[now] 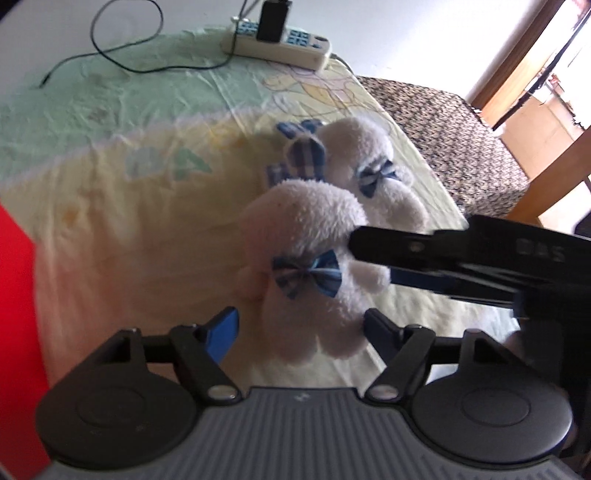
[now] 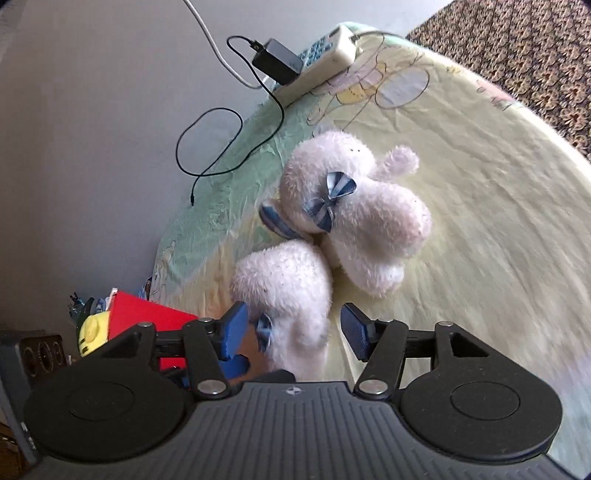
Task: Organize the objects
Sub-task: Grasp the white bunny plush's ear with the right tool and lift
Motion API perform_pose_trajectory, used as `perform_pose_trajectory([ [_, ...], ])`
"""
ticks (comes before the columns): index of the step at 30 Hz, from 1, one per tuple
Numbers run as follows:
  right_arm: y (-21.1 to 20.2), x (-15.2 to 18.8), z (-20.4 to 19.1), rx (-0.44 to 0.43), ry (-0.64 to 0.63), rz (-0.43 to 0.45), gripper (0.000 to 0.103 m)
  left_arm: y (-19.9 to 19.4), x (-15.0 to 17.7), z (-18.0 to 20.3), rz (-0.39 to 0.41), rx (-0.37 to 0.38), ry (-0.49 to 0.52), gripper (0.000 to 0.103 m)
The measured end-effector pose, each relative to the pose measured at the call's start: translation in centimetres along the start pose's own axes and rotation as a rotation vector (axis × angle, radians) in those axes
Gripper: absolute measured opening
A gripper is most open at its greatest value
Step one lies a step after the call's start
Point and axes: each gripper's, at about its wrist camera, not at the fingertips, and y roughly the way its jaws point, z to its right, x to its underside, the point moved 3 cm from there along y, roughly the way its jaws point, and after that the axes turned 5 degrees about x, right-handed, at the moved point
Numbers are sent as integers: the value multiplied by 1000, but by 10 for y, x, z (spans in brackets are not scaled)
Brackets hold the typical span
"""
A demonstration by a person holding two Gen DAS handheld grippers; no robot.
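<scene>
At the far left of your left-wrist view a red box (image 1: 16,295) stands against the left edge of the bed (image 1: 110,206), which carries everything under a pale yellow and green printed sheet. A thin black cable (image 1: 110,55) loops over the green part near the far edge, and to its right a cream power strip (image 1: 277,46) lies at the far corner with a black adapter (image 1: 271,20) plugged into it.

Your left gripper (image 1: 299,325) stands partly open. The nearer white plush toy (image 1: 306,254), wearing a blue bow, lies in the middle of the bed with its lower end between the fingers; I cannot tell whether the pads touch it.

Just behind and to the right, the second white plush toy (image 1: 364,162), also with a blue bow, touches the first. A blue checked fabric piece (image 1: 303,155) sits against its left side.

Your right gripper (image 1: 352,245) comes in from the right edge, its tip at the nearer toy's head. In its own view the right gripper (image 2: 291,332) is partly open, the nearer toy between its blue pads (image 2: 232,328); the right pad is clear of the fur, while at the left I cannot tell.
</scene>
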Motion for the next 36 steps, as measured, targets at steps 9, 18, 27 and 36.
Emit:
perform_pose_trajectory([
  [9,23,-1,-5,-57,-20,-68,53,22,-6,-1,-42,42,-24,71],
  [18,11,6,-12,-68,-59,-88,42,11,1,4,-40,18,-4,67],
  [27,-14,32,-32,-82,-181,-87,39,-21,30,20,-9,15,44,67],
  [36,-27,71,-45,-103,-283,-134,38,-47,75,19,-3,21,32,67],
])
